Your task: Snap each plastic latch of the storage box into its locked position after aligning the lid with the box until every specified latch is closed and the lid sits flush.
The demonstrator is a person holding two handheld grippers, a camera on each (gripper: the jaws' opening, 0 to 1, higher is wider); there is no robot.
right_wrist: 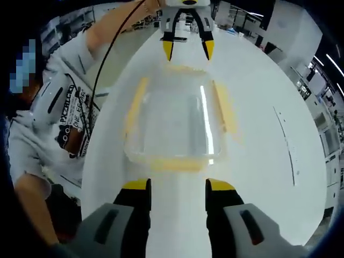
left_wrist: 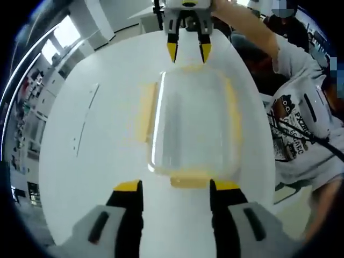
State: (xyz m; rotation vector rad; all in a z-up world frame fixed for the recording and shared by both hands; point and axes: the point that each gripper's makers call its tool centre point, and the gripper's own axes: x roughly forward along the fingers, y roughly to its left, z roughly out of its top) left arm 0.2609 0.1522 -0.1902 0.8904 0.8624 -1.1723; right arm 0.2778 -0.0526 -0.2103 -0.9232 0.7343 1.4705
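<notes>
- The storage box [left_wrist: 191, 126] is clear, glossy plastic, a rounded rectangle with soft corners; its lid [right_wrist: 174, 126] is see-through too and catches a bright streak of light along one long edge.
- Pale yellow latches [left_wrist: 145, 110] run along its sides and ends; they are matte, flat strips. Motion blur keeps me from telling which ones are snapped down.
- The box lies flat on the smooth white tabletop [left_wrist: 91, 150], near its middle.
- Its long axis runs from one pair of tongs to the other, each short end facing a pair.
- In the left gripper view the left tongs [left_wrist: 174, 189] sit just short of the near end latch, their black, yellow-tipped jaws standing apart, holding nothing.
- In the right gripper view the right tongs [right_wrist: 177, 187] wait just beside the opposite end latch, jaws likewise spread and empty.
- Each pair appears in the other's view at the far end of the box, yellow tips pointing down at it.
- A person in a printed white shirt [right_wrist: 64, 115] stands beside the tabletop.
</notes>
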